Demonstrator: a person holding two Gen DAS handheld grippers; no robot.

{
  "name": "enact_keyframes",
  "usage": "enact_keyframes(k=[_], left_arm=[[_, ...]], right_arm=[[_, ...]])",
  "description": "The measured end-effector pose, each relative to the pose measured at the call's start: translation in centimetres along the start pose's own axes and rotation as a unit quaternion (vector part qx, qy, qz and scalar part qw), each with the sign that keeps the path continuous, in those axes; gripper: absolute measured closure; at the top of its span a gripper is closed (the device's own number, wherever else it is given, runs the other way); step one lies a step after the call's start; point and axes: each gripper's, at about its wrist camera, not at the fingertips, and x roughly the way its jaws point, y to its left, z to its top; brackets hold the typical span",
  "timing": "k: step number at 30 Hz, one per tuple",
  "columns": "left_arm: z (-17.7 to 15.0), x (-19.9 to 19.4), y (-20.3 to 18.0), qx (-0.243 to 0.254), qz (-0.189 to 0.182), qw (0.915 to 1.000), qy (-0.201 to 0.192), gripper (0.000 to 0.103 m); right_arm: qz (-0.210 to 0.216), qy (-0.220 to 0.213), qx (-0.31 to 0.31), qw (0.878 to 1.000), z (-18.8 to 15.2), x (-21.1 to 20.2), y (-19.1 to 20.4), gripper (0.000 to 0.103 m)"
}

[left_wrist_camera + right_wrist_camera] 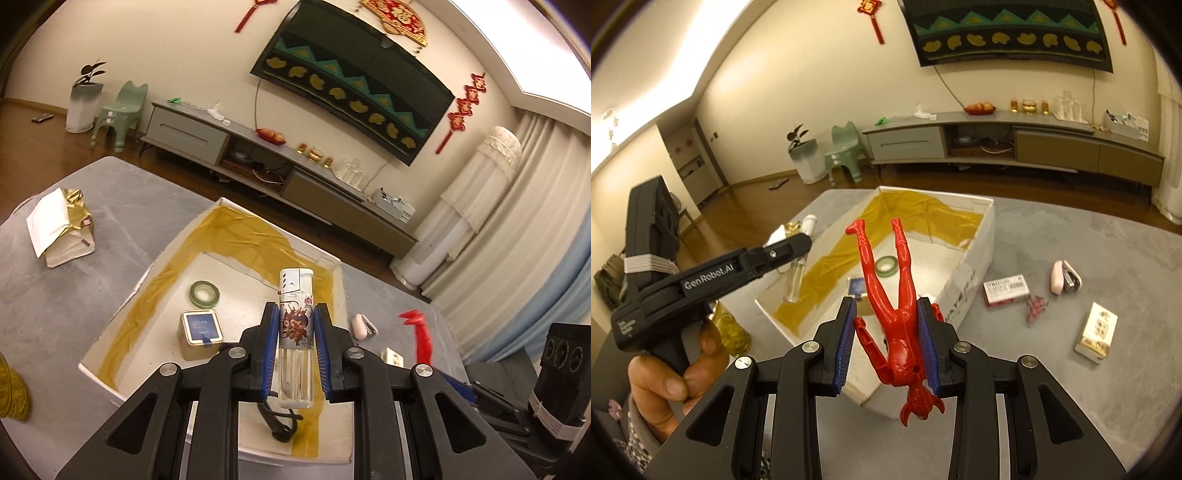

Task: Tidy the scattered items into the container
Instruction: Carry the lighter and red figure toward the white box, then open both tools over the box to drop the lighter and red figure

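While both my claws hang over the white box (964, 291), each one carries something. My left claw (295, 332) is clamped on a lighter (296, 332), upright above the box floor, where a green tape roll (204, 293) and a small tin (202, 334) already lie ahead and left of it. My right claw (886, 343) pinches a red figure (894, 314) at the torso, legs forward — I judge so it drops clean. Right of it, packets wait on the desk (1108, 406).
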Motion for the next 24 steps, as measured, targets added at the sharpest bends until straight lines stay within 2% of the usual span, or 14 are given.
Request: enact_keyframes(k=[7, 13, 20, 24], left_arm=[[1.9, 2.4, 0.5, -0.019, 0.004, 0.9998, 0.008, 0.083], [3.0, 5.0, 0.6, -0.049, 0.003, 0.9982, 0.036, 0.083], [5.0, 8.7, 0.6, -0.077, 0.023, 0.9945, 0.068, 0.083], [5.6, 10.3, 0.2, -0.067, 0.038, 0.9943, 0.074, 0.083]], right_arm=[[0.010, -0.005, -0.002, 1.000, 2.1, 1.3, -0.1, 0.068], [0.019, 0.001, 0.007, 1.000, 3.8, 3.2, -0.7, 0.068], [0.015, 0.021, 0.035, 0.999, 5.7, 6.1, -2.8, 0.068], [0.011, 0.030, 0.050, 0.998, 6.6, 7.4, -4.1, 0.068]])
